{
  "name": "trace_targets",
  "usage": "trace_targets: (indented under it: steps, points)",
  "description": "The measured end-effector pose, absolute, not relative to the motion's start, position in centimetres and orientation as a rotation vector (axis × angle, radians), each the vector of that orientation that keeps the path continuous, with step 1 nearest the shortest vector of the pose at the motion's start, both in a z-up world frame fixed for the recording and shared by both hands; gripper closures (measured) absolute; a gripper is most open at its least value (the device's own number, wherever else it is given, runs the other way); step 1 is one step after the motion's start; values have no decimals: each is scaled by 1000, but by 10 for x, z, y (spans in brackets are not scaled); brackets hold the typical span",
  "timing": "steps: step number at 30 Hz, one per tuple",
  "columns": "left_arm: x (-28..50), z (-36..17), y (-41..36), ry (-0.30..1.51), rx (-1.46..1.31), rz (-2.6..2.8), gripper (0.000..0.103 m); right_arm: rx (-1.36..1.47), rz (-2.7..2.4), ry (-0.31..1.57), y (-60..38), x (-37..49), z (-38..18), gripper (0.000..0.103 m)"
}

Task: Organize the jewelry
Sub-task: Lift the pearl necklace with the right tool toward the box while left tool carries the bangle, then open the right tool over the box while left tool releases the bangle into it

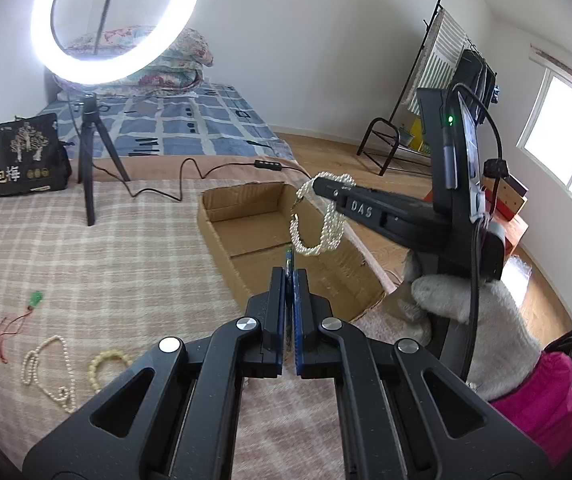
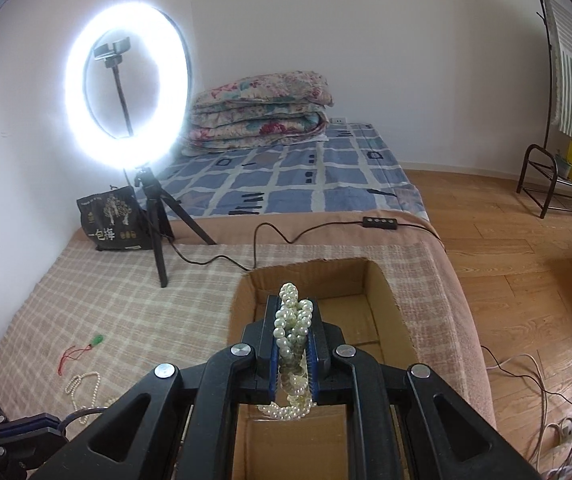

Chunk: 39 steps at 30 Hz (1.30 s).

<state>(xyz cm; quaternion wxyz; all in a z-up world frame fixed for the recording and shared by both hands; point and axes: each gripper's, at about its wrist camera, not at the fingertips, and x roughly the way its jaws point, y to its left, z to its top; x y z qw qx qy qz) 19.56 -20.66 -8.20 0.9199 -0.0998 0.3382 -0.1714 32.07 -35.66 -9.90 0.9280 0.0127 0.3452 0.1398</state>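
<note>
My right gripper (image 2: 293,312) is shut on a pearl necklace (image 2: 292,328) and holds it above the open cardboard box (image 2: 390,300). In the left wrist view the same gripper (image 1: 318,186) reaches in from the right with the pearls (image 1: 320,220) hanging in loops over the box (image 1: 221,204). My left gripper (image 1: 290,276) is shut on a small thin piece with green and blue at its tip (image 1: 288,258), at the box's near wall. On the checked cloth lie a white bead strand (image 1: 45,368), a yellowish bead bracelet (image 1: 105,364) and a green pendant on red cord (image 1: 35,301).
A ring light on a tripod (image 1: 87,168) stands on the cloth, its cable (image 1: 189,176) running past the box's far side. A black bag (image 1: 21,156) sits at the back left. A bed with folded quilts (image 2: 261,108) lies beyond. Wooden floor is to the right.
</note>
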Motion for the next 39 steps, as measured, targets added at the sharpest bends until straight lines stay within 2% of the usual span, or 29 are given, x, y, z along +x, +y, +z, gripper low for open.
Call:
trace_targets:
  steps: [15,25,27,28,29,30,31,32,34,39]
  points:
    - [245,-130,-242,818,-298,-370,102,92,272,776,-388,349,-138,94]
    - [259,-151,-248,851,-282,-366,102,113,270,776,-389,356,-144,92]
    - [258,-151,-250,843,-257,-365,101,120,269,764,-390,356,-143,86]
    - [258,-151,-251,843,-248,-370,94,128,273,758,-390,356,-142,75]
    - [257,-151,-251,844,-243,-374,74,133,278,752,-390,355,-140,63]
    - [256,-150,-250,845,-240,-370,60,133,276,746,-390,355,-139,57]
    - [254,-149,-248,835,-243,-363,42,125,260,738,-390,355,-137,41]
    - [250,-147,-246,815,-247,-359,40,115,240,726,-389,354,-135,25]
    - [247,-146,-245,810,-232,-355,40,100,216,693,-388,351,-130,15]
    - [242,-145,-240,819,-227,-348,40,95,179,676,-387,349,-121,3]
